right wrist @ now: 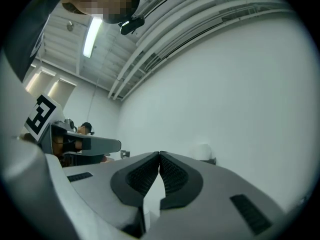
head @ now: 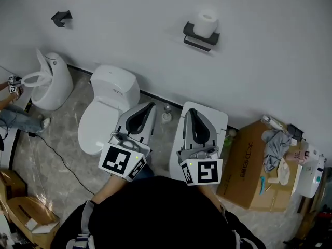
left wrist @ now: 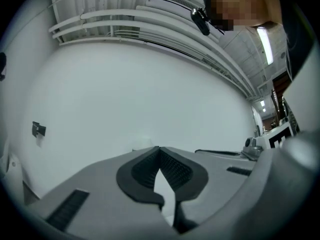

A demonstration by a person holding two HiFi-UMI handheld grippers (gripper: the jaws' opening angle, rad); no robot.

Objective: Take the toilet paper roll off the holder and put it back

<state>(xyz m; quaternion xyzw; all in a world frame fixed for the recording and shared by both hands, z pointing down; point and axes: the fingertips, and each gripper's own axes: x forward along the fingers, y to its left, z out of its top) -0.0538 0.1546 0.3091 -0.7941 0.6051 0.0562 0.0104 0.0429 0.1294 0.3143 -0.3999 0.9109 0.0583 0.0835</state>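
White wall holder [head: 199,39] bears toilet paper roll [head: 207,23]; left gripper [head: 151,106], right gripper [head: 190,111] closed, empty

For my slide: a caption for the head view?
Left gripper and right gripper, shut, face the toilet paper roll on its holder.

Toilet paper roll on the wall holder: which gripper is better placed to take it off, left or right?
Probably the right gripper: in the head view it sits almost straight below the toilet paper roll, while the left gripper is further aside. Both are shut.
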